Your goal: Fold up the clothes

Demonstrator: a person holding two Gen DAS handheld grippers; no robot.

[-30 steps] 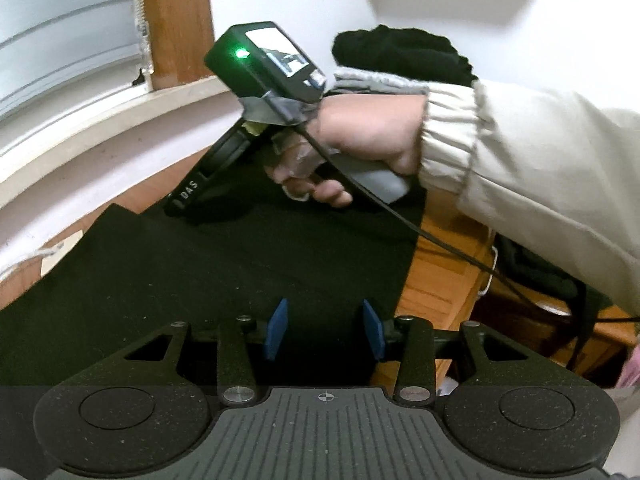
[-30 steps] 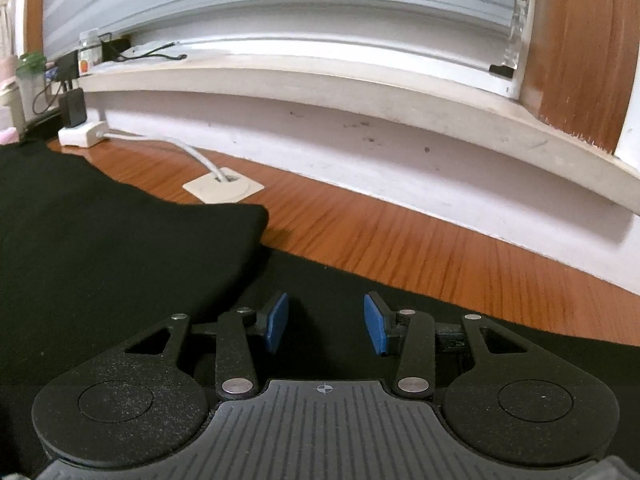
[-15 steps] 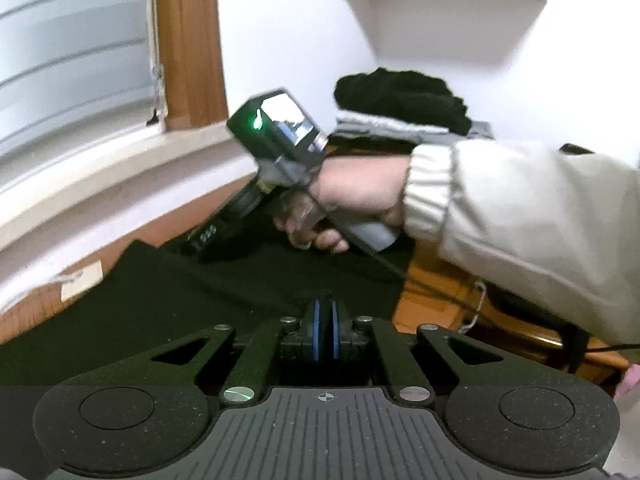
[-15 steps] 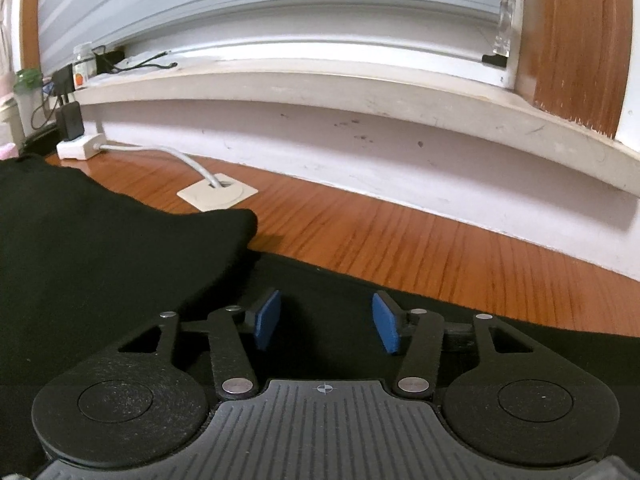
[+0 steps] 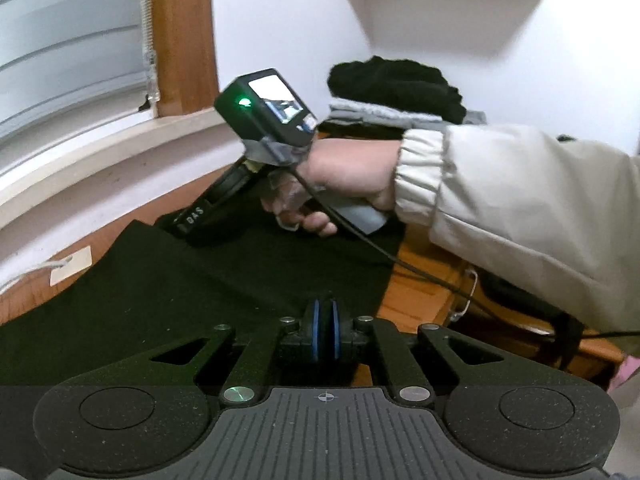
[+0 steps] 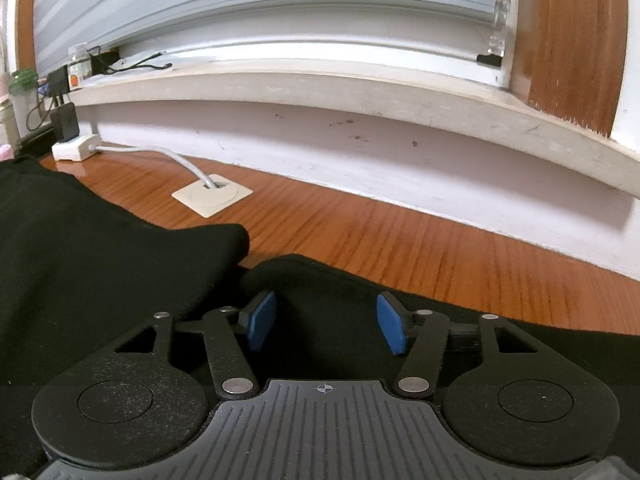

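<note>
Since a second ago the left gripper (image 5: 326, 334) has gone from spread to clenched, its blue pads pressed together at the near right edge of the black garment (image 5: 192, 280); whether cloth is caught between them is hard to make out, because the pads hide the pinch. The right gripper (image 6: 325, 322) keeps its fingers released, blue pads wide apart, low over the garment's far edge, where a folded layer (image 6: 120, 256) ends in a rounded corner to the left. That garment lies spread on the wooden table (image 6: 400, 236), below the window sill (image 6: 320, 92). From the left wrist view, a hand (image 5: 344, 172) in a beige sleeve (image 5: 520, 208) grips the right gripper's handle, its fingertips hidden behind the body; white letters there read "DAS", seen upside down. Far right, a dark heap of clothes (image 5: 394, 84) is cut off by the sleeve.
</note>
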